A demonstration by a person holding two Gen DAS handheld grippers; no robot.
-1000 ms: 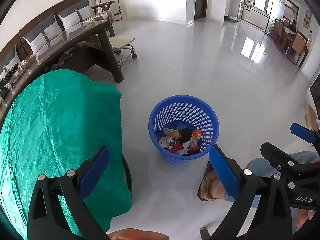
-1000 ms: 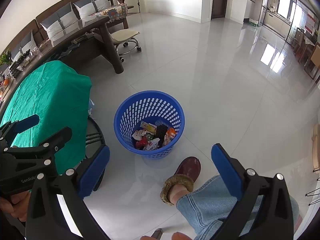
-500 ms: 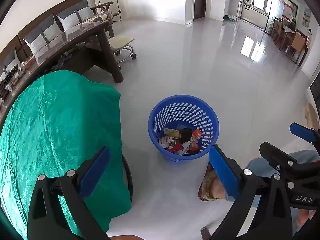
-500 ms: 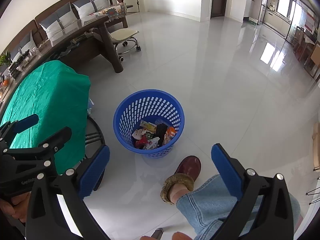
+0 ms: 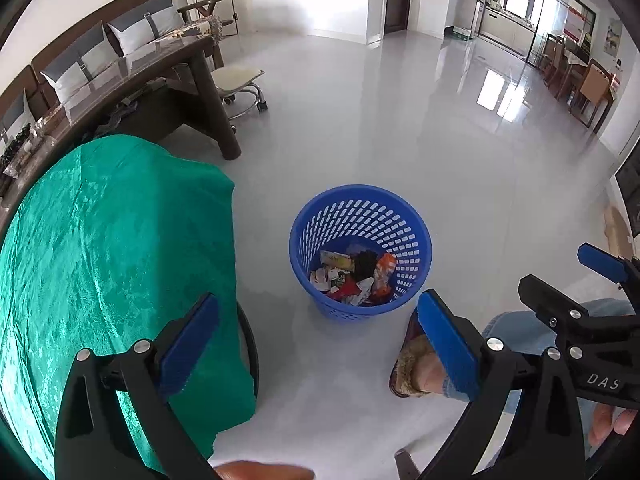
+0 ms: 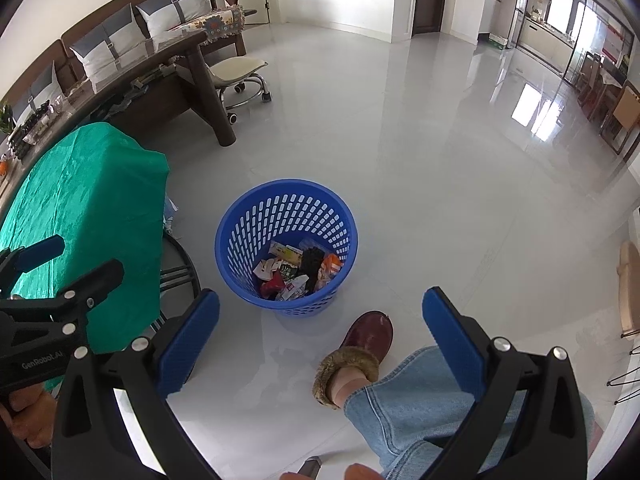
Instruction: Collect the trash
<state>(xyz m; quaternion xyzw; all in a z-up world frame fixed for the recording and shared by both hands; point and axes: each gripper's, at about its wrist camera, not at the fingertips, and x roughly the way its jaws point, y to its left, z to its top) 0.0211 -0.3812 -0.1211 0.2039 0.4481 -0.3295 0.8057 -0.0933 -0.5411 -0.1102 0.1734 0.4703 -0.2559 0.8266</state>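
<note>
A blue plastic basket point(image 5: 404, 208) point(image 6: 244, 216) stands on the grey floor, holding several crumpled wrappers point(image 5: 352, 276) point(image 6: 296, 272). My left gripper point(image 5: 318, 320) hangs open above the floor just short of the basket, nothing between its blue pads. My right gripper point(image 6: 320, 316) is also open and empty, held above the basket's near side. Each gripper shows at the edge of the other's view: the right gripper point(image 5: 576, 280) at the right, the left gripper point(image 6: 64, 264) at the left.
A table under a green cloth point(image 5: 100, 248) point(image 6: 80, 184) stands left of the basket. A person's slippered foot point(image 6: 356, 352) and jeans leg point(image 6: 416, 400) are right of it. A dark wooden desk point(image 6: 168, 68), a wheeled stool point(image 6: 240, 72) and a sofa lie beyond.
Both views have shifted only slightly; the basket sits a touch lower in the right wrist view. Both grippers stay open and empty.
</note>
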